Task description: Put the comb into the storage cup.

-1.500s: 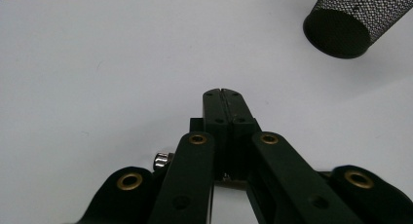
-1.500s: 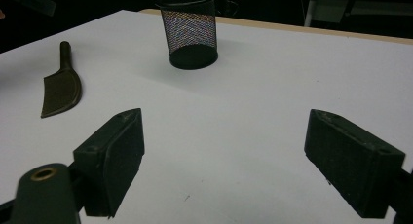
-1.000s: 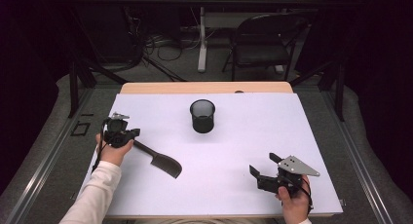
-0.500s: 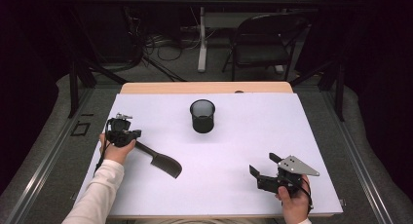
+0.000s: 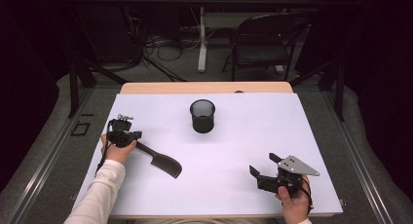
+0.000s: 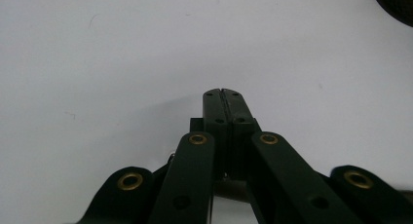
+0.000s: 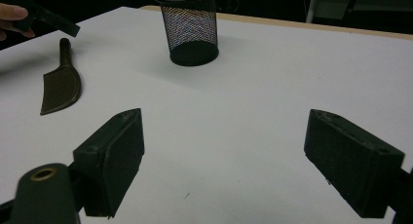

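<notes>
High view, left gripper point(image 5: 138, 135): I see it at about 9 o'clock on the white table point(image 5: 243, 136), held in my left hand point(image 5: 117, 150), its tongs together at the handle end of a black spatula point(image 5: 160, 160).
High view, spatula: the blade lies on the table toward 4 o'clock from the left gripper; whether the handle is truly pinched I cannot tell from here.
High view, right gripper point(image 5: 261, 165): at about 5 o'clock, near the front edge, in my right hand point(image 5: 292, 204), tongs apart with nothing between them (grey three-cornered plate on top).
High view, mesh pen cup point(image 5: 202, 116): upright, a little toward 12 o'clock from centre, well apart from both grippers.
Left gripper view: the two black jaws meet tip to tip over bare table; a dark bar crosses beneath them at 6 o'clock, and the cup's rim point(image 6: 395, 4) shows at 1 o'clock.
Right gripper view: the jaws stand wide apart over bare table; the cup point(image 7: 190, 29) stands at 12 o'clock, and the spatula point(image 7: 61, 87) lies flat at 10 o'clock.
</notes>
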A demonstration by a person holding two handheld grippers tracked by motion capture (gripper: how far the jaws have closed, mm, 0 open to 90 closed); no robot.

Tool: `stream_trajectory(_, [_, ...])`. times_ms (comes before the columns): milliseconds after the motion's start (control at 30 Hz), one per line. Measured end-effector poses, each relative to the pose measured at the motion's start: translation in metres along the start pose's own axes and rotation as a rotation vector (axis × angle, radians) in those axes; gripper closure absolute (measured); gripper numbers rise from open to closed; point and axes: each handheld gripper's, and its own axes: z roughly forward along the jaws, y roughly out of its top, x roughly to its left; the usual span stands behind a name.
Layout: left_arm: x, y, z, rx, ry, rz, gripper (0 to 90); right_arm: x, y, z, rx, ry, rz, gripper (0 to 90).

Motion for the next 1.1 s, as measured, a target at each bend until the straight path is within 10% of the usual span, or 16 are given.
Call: stream_trajectory(1100, [0.008, -0.011, 0.006, 0.044, -0.006, -0.003, 90.0, 0.000, 0.000, 0.001, 0.006, 0.011, 0.000, 14.7])
